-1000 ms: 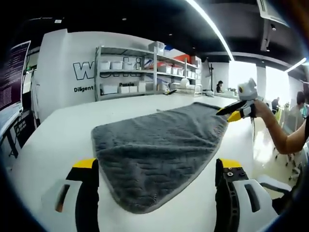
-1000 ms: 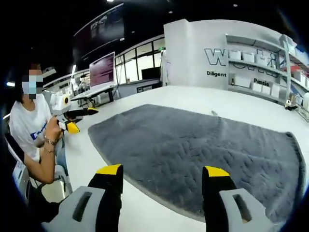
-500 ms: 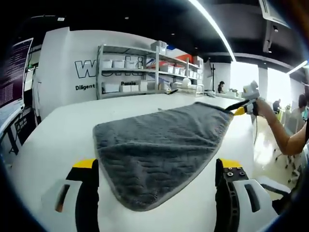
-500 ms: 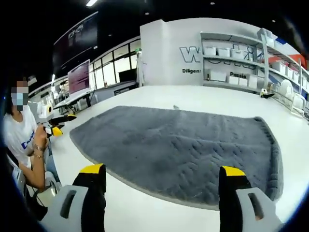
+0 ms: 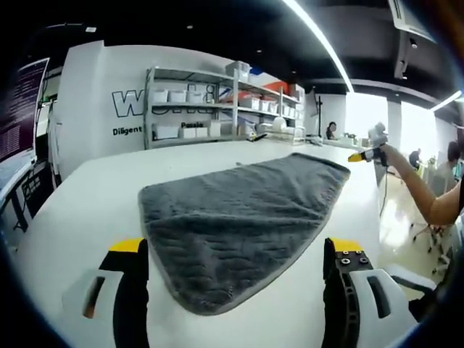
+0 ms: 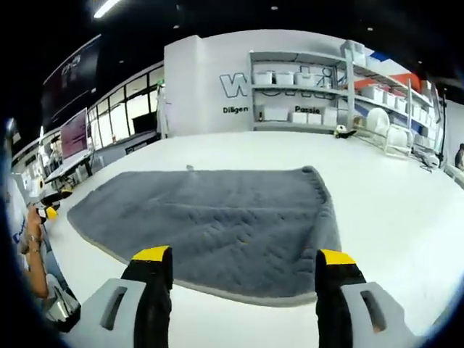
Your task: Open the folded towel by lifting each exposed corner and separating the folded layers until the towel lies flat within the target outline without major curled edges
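The white wall (image 5: pixel 94 101) reads "Diligent" under large letters, perhaps starting "W".

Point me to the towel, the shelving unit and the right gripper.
Towel (image 5: pixel 239 217), left gripper view: middle of the grey quilted surface.
Shelving unit (image 6: pixel 304 98), right gripper view: middle shelf with white bins.
Right gripper (image 6: pixel 244 264), right gripper view: gap midway between the yellow-tipped jaws, open over the towel's near edge.

We see grey towel (image 5: pixel 239 225) (image 6: pixel 210 221): quilted wavy texture, pale edging, spread open, flat on white table (image 5: pixel 87 210), edges uncurled.
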A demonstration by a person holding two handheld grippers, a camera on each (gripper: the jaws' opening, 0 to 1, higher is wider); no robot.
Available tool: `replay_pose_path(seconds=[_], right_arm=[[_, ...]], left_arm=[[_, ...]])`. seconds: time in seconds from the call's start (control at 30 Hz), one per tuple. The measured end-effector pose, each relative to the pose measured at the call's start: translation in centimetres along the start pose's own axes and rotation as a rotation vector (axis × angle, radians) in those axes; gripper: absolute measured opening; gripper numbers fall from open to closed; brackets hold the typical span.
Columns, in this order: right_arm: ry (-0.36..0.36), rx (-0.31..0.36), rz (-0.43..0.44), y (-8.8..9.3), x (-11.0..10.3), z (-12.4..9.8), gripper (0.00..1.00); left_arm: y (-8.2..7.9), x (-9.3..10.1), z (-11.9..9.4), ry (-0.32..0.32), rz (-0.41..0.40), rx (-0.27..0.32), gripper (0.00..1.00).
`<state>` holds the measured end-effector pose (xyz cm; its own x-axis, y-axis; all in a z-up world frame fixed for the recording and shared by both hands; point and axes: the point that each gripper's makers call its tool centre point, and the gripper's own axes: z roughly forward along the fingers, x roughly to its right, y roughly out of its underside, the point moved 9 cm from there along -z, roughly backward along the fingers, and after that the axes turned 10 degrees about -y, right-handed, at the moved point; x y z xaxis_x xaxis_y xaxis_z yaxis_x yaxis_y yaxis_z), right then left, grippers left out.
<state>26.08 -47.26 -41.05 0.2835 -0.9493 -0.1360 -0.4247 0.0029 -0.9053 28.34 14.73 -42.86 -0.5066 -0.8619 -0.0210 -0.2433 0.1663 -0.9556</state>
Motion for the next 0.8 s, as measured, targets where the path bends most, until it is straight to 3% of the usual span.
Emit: replay_pose_path(seconds=[0.07,0.17,0.3,0.37,0.67,0.77,0.8], right_arm=[[0.043,0.032,0.024,0.1,1.4,-0.3,0.61],[0.121,0.05,0.057,0.4,3.7,-0.8,0.56],[0.169,0.045,0.078,0.8,5.7,-1.1,0.43],[0.213,0.026,0.047,1.3,6.6,-1.2,0.33],[0.225,-0.082,0.063,3.4,8.1,0.2,0.34],[0.193,-0.108,0.066,4.0,8.0,0.7,0.28],[0.188,-0.082,0.024,3.7,8.0,1.0,0.27]], left_arm=[[0.0,0.0,0.0,-0.001,-0.005,0.003,0.99],[0.0,0.0,0.0,0.003,-0.014,0.007,0.99],[0.1,0.1,0.0,0.007,-0.011,0.005,0.99],[0.0,0.0,0.0,0.006,-0.028,0.015,0.99],[0.1,0.0,0.3,0.01,-0.028,0.004,0.99],[-0.1,0.1,0.3,0.01,-0.026,0.009,0.99],[-0.1,0.2,0.3,0.01,-0.024,0.009,0.99]])
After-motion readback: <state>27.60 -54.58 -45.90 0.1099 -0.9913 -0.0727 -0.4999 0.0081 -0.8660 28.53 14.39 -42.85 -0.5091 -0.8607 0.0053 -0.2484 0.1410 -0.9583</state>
